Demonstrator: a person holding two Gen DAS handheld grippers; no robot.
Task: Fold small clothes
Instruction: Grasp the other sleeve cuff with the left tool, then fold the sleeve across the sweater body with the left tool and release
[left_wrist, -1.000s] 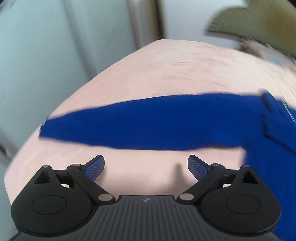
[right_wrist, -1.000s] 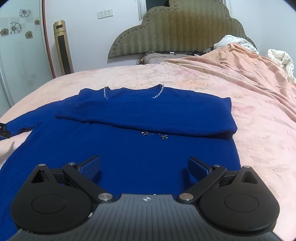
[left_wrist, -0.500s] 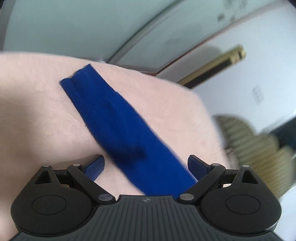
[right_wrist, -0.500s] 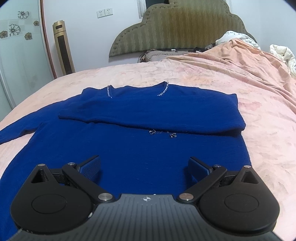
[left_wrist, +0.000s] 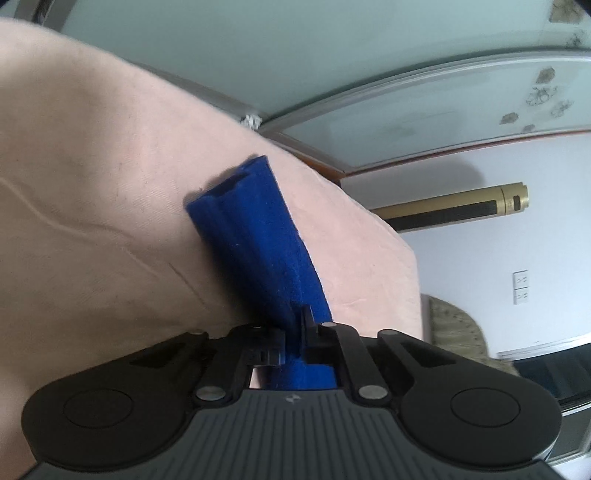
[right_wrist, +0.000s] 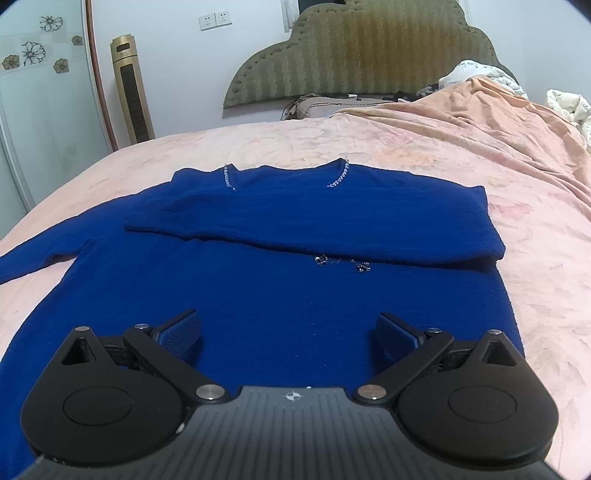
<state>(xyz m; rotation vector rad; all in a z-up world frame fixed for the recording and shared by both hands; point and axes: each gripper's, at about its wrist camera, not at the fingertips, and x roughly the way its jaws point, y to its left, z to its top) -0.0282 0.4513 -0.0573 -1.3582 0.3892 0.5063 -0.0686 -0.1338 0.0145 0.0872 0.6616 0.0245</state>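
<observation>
A blue sweater (right_wrist: 280, 288) with a beaded neckline lies flat on the pink bedspread (right_wrist: 517, 236). Its right sleeve is folded across the chest. Its left sleeve (right_wrist: 33, 262) stretches out to the left. In the left wrist view my left gripper (left_wrist: 293, 332) is shut on that blue sleeve (left_wrist: 258, 236), whose open cuff points away from me over the bedspread (left_wrist: 92, 184). My right gripper (right_wrist: 288, 332) is open and empty, hovering over the sweater's lower body.
A padded green headboard (right_wrist: 362, 55) stands at the far end of the bed. A gold tower fan (right_wrist: 133, 88) stands by the wall at left. Rumpled white bedding (right_wrist: 565, 107) lies at the far right. A glass wardrobe door (left_wrist: 424, 118) is beyond the bed's edge.
My left gripper has closed on the sleeve, which lay loose between open jaws before. My right gripper has edged forward over the sweater and stays open.
</observation>
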